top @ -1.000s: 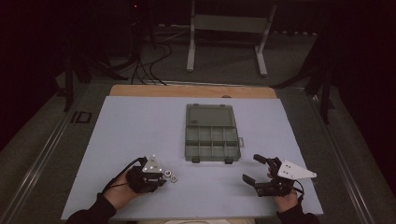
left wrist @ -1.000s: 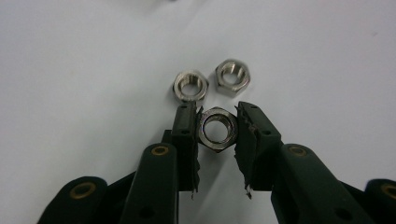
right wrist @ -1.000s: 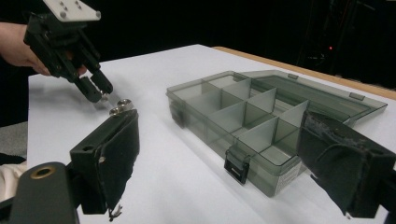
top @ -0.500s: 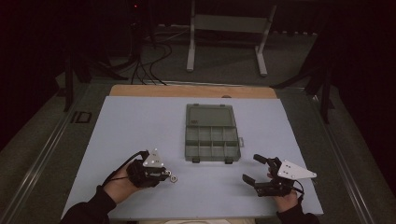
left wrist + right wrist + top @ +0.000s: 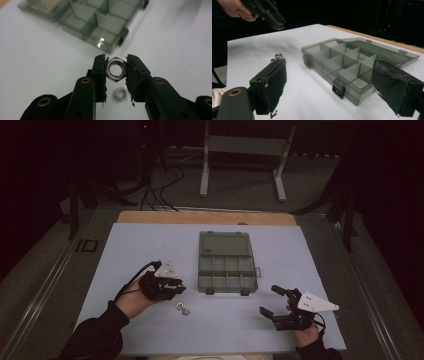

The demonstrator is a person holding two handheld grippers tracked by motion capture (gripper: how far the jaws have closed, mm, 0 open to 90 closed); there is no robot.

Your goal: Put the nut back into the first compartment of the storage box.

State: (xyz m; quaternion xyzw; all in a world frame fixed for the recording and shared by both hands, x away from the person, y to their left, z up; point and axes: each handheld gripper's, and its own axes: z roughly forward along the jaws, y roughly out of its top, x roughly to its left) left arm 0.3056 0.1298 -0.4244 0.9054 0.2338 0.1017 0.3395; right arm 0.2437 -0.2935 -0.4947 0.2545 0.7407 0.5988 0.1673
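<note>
Left tool (image 5: pixel 176 286) above two nuts (image 5: pixel 182 308), open compartment box (image 5: pixel 226 263) mid-mat, right tool (image 5: pixel 272 300) gaping

Open compartment box (image 5: pixel 227 270) in the middle of the table (image 5: pixel 125 250), two loose nuts (image 5: pixel 182 308) on the table before its left corner

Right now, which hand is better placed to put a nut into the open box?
Left. The left gripper already holds a nut and faces the organizer box. The right gripper is open and empty.
</note>
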